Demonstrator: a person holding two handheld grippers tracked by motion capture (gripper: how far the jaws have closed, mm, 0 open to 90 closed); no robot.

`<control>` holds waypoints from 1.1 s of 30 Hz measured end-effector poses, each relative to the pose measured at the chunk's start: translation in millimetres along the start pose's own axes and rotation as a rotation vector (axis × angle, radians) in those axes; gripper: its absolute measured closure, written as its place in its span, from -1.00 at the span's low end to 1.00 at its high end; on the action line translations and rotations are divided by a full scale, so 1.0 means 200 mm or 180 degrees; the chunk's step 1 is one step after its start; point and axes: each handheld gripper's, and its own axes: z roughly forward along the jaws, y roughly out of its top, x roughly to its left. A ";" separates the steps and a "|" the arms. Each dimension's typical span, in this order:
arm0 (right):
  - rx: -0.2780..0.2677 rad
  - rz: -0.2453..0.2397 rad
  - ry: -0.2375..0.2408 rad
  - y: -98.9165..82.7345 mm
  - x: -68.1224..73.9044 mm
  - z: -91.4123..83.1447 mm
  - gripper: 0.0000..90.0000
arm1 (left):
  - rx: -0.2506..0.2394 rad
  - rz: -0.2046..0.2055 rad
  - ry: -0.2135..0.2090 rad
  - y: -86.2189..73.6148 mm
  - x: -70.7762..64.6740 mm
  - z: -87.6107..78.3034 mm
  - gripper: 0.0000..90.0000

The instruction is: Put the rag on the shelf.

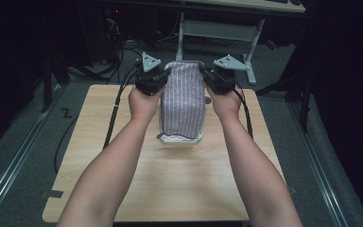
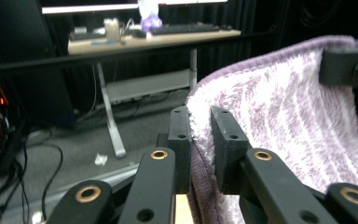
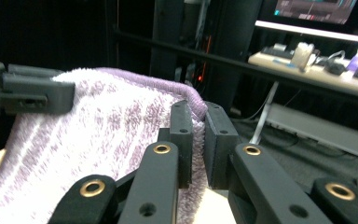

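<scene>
The towel point(image 1: 183, 97), purple and white striped, hangs lifted above the far half of your desk point(image 1: 170, 189), stretched between your two hands; its upper edge sits at about 12 o'clock from the desk's middle, and its lower end is bunched in folds on the wood near the centre. Your left gripper point(image 1: 163, 75) pinches the upper corner at the towel's 10 o'clock, and in the left gripper view point(image 2: 200, 140) the two black fingers point(image 2: 181, 140) are clamped on the fluffy hem, the cloth squeezed in the narrow slot between them. Your right gripper point(image 1: 207, 75) holds the opposite upper corner at the towel's 2 o'clock; in the right gripper view point(image 3: 198, 140) its fingers point(image 3: 182, 135) are likewise pressed shut on the purple edge. In the left gripper view the towel point(image 2: 279, 121) spreads away toward 2 o'clock, where the other gripper grips its far corner, and in the right gripper view the towel point(image 3: 107, 126) runs off toward 10 o'clock to the other gripper in the same way. Your forearms come in from 6 o'clock in the high view, one hand on each side of the cloth. Cables trail from both grippers, the left one over the desk's left edge at about 9 o'clock. Beyond the desk, at 12 o'clock, stands a second table point(image 1: 246, 5) on a pale metal frame, with a keyboard point(image 2: 186, 28) and small items on top in the gripper views, over grey carpet point(image 1: 23, 137).
</scene>
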 end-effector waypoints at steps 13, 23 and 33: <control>0.0596 0.0041 0.0071 -0.22 -0.04 0.15 0.84 | 0.0752 -0.0121 -0.0098 -0.19 0.05 0.18 0.68; 0.0667 0.0127 0.0089 -0.25 -0.04 0.16 0.54 | 0.0629 -0.0450 -0.0137 -0.20 0.10 0.16 0.38; 0.0638 0.0043 0.0101 -0.21 -0.01 0.13 0.52 | 0.0543 -0.0370 -0.0126 -0.18 0.08 0.11 0.35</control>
